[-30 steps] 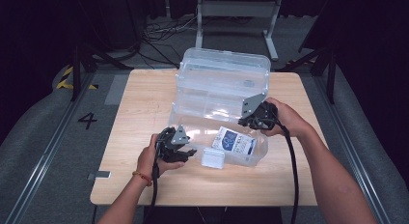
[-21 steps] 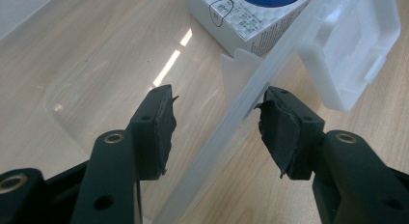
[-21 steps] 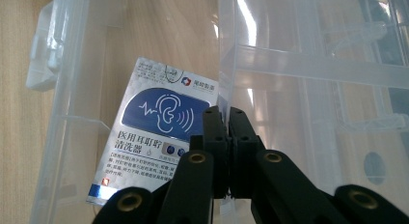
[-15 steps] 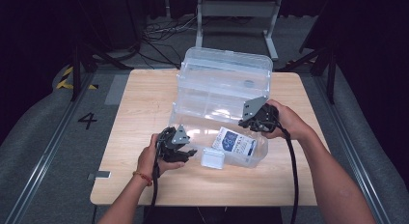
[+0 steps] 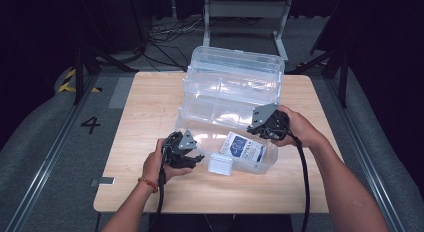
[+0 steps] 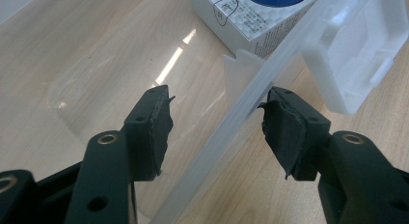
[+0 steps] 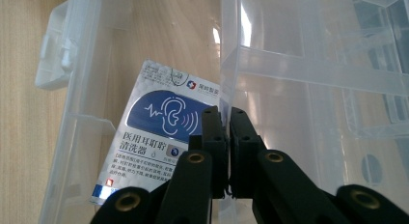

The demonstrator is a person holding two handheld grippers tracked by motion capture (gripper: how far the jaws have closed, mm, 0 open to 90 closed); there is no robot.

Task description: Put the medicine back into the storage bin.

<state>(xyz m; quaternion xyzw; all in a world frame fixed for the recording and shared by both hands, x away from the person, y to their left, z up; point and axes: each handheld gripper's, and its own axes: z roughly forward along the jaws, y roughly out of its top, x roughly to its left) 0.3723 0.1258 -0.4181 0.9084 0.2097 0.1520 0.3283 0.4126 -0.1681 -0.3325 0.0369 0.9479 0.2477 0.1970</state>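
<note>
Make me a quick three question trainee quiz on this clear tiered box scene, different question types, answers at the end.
1. True or false: the right gripper is shut on a wall of the clear tiered box.
2. The left gripper straddles: A) the box's front rim, jaws apart; B) the white latch; C) a cable.
3. Fill in: the blue and white carton lies in the ____ tray.

Key: 1 true; 2 A; 3 lowest, front.
</note>
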